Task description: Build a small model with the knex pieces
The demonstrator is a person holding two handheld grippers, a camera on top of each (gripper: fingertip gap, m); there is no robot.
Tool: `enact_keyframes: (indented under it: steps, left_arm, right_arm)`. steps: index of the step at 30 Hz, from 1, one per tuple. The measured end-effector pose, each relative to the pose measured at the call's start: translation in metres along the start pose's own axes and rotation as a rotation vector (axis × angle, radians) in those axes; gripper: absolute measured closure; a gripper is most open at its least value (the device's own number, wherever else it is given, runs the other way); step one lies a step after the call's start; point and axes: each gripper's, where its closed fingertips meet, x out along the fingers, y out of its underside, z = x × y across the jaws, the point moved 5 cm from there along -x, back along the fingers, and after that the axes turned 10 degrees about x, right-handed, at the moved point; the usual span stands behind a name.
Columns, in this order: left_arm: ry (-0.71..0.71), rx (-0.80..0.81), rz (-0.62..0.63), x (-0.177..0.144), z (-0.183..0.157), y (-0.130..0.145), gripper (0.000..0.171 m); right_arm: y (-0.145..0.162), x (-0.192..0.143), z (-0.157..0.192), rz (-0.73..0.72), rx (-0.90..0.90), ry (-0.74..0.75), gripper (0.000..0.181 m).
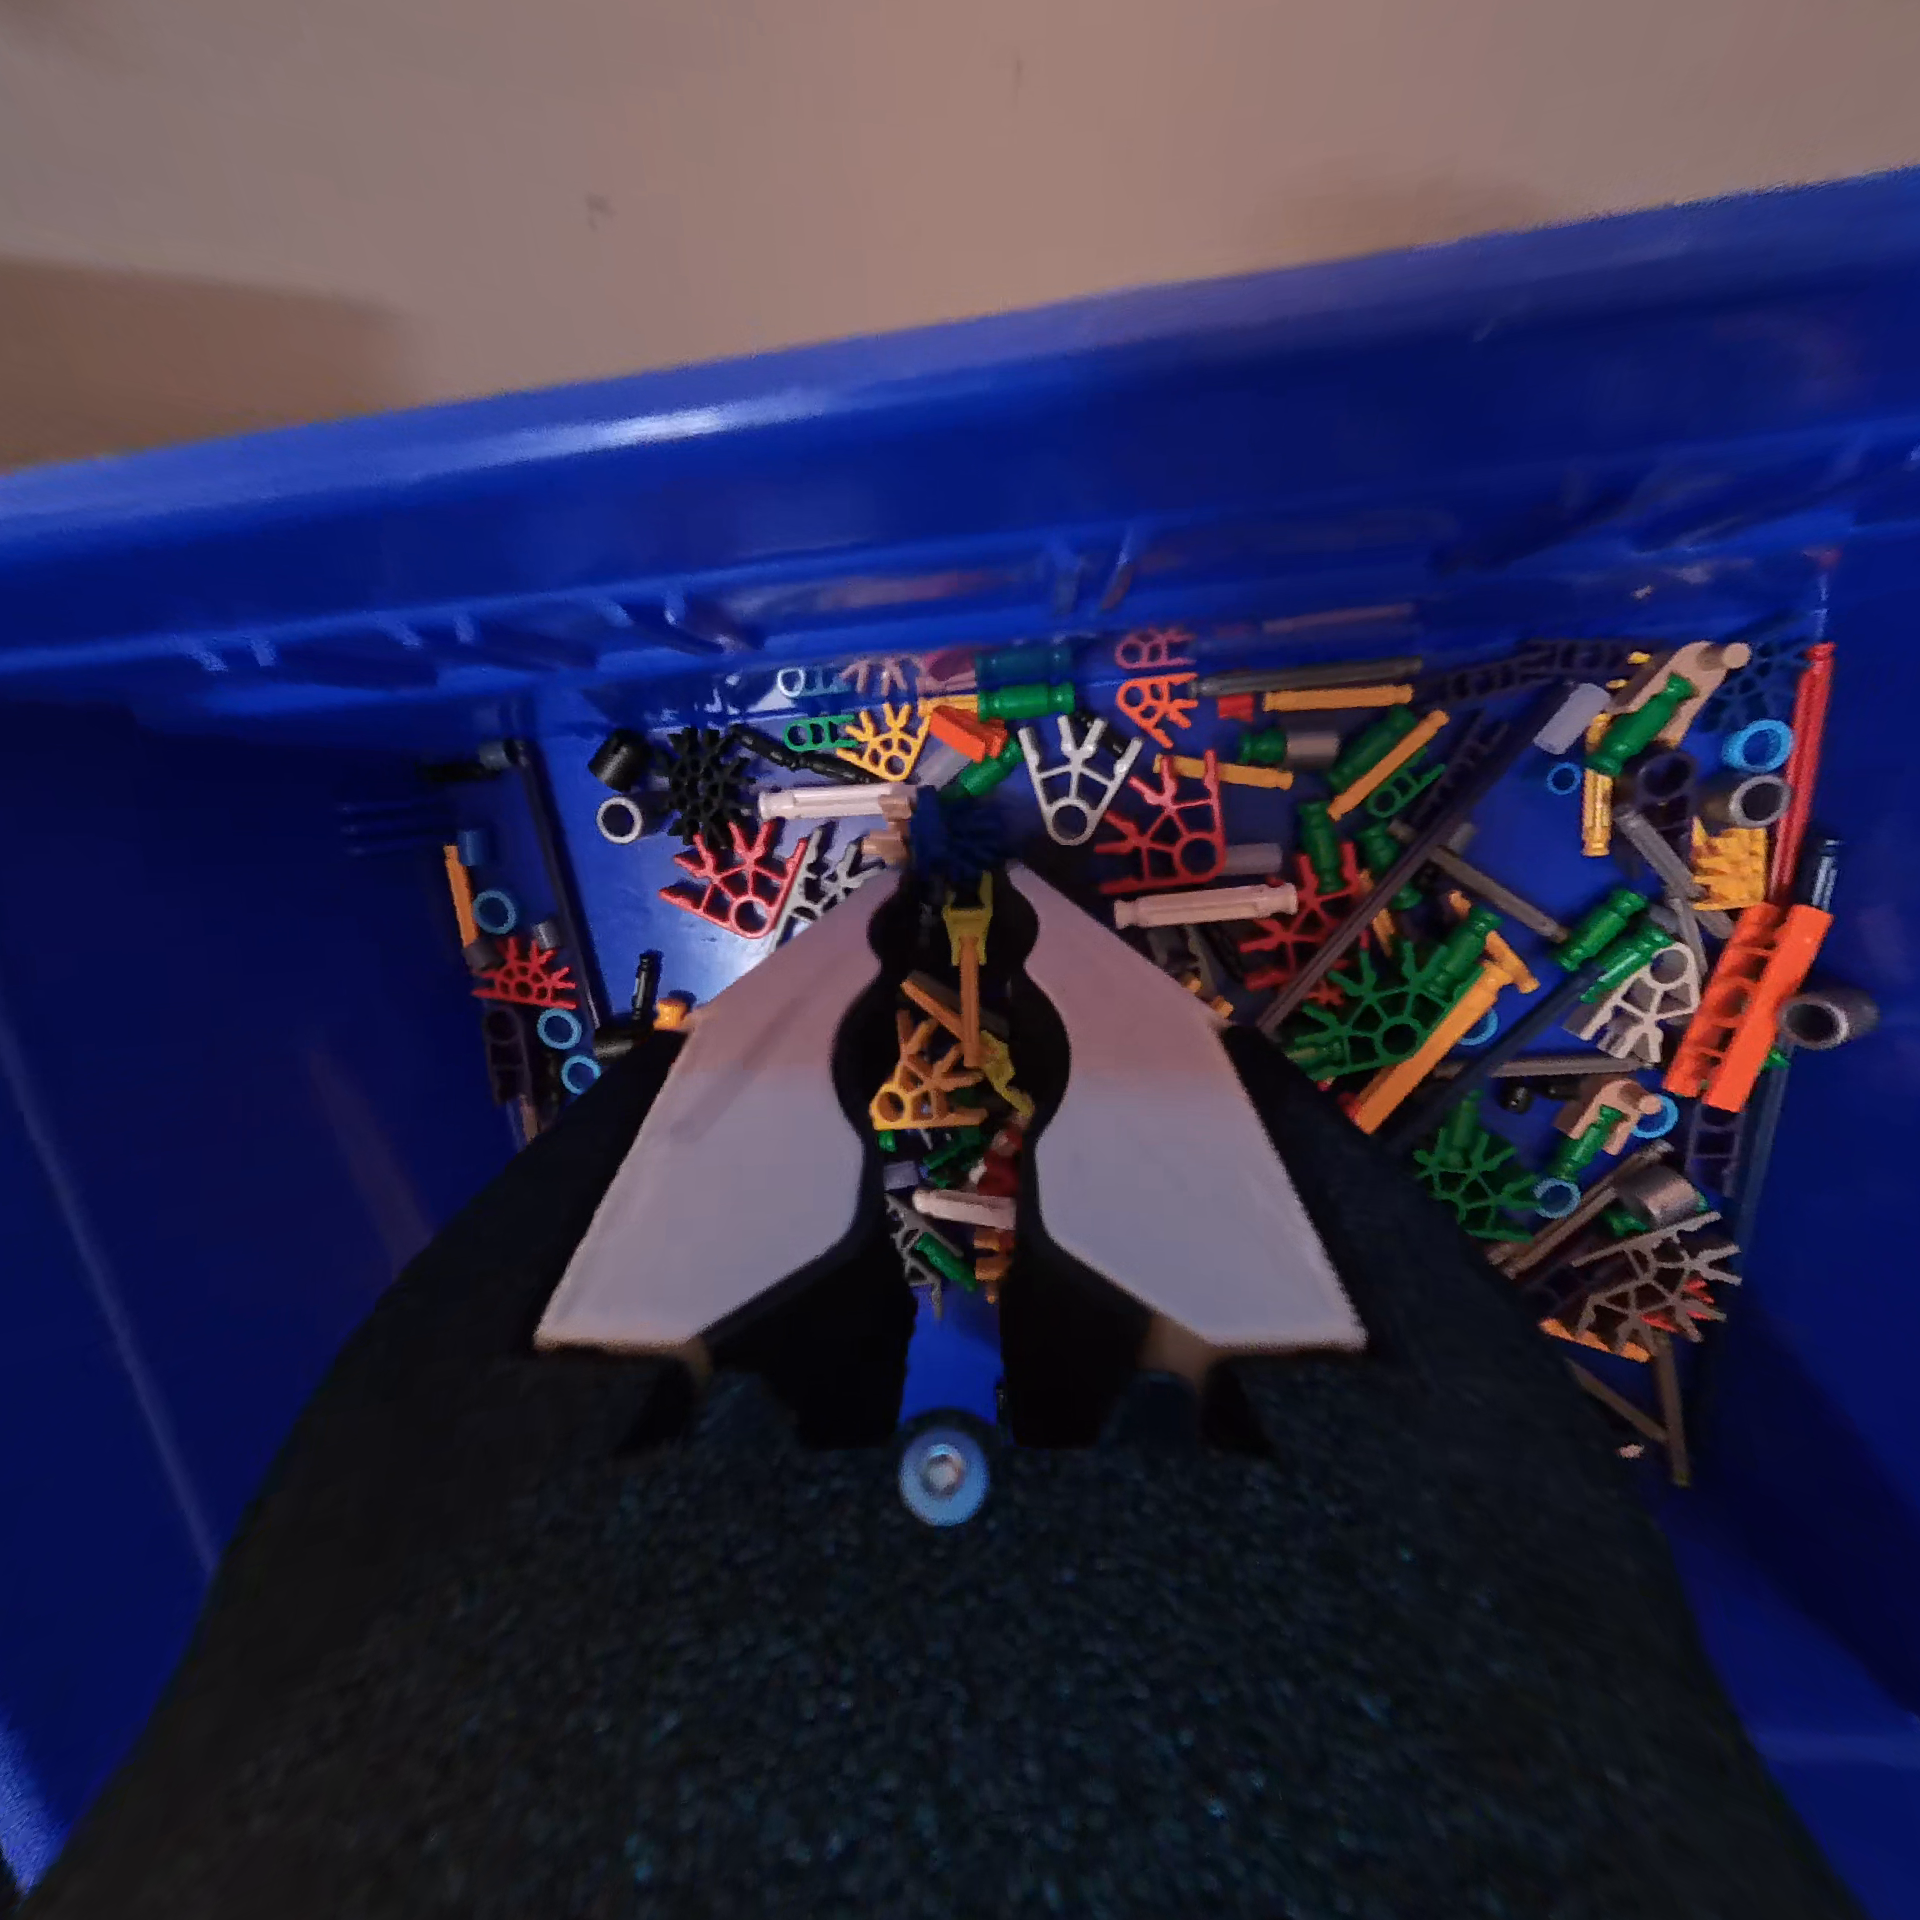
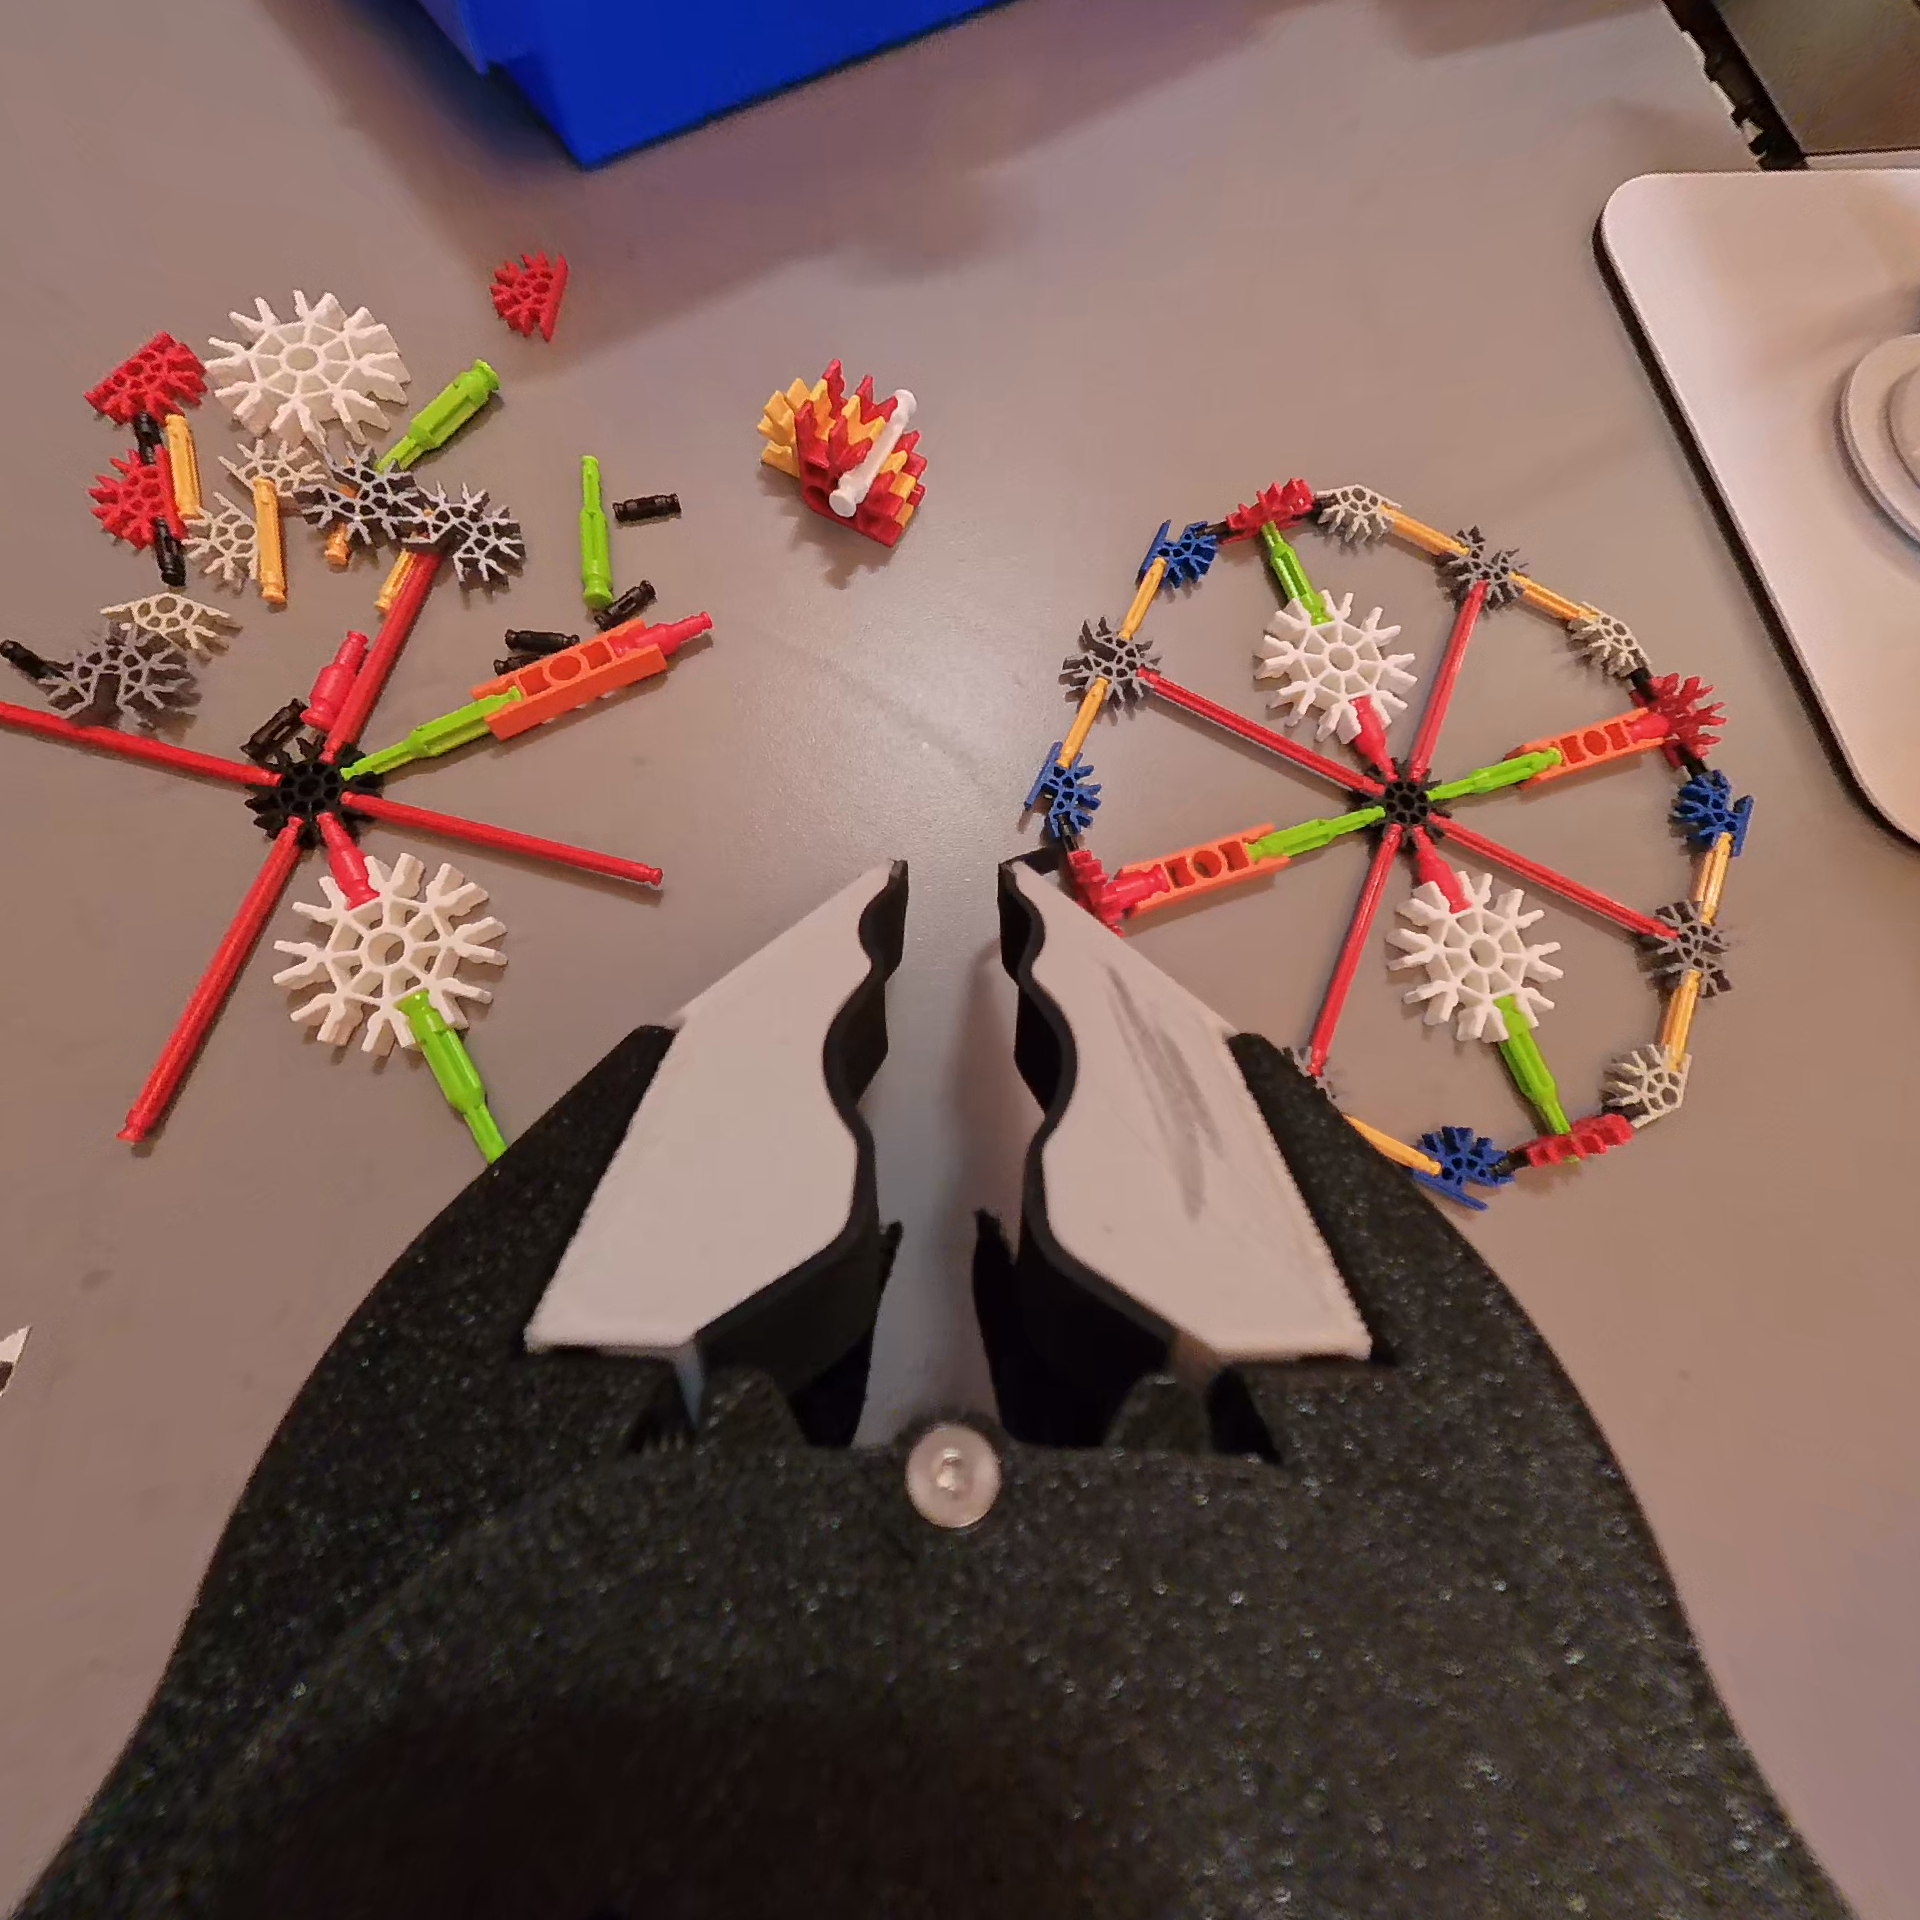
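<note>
Grey tabletop (image 2: 1039, 312) — beige wall (image 1: 727, 156)

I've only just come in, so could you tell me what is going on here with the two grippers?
The left gripper is reaching down into a blue bin of loose construction-toy pieces, its jaws nearly closed over the pile; whether they grip a piece is unclear. The right gripper hangs open and empty above the grey table. To its right lies a finished wheel; to its left, a half-built wheel with spokes but no rim, beside spare parts.
</note>
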Motion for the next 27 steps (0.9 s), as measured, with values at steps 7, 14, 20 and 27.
enact_keyframes:
  steps: [7, 14, 20, 27]
  left_arm:
    - [-0.016, 0.016, -0.098, -0.018, -0.001, -0.014, 0.159]
    - [-0.092, 0.123, -0.244, -0.071, -0.017, -0.051, 0.159]
    - [-0.166, 0.214, -0.294, -0.104, -0.047, -0.074, 0.159]
    - [-0.103, 0.41, -0.251, -0.101, -0.132, -0.1, 0.159]
  right_arm:
    - [-0.001, -0.001, 0.0, -0.004, -0.001, 0.004, 0.164]
    - [-0.005, -0.004, 0.0, -0.046, 0.004, -0.011, 0.164]
    - [-0.019, -0.012, 0.009, -0.137, -0.019, -0.043, 0.164]
    - [-0.017, -0.01, 0.006, -0.14, -0.004, -0.051, 0.164]
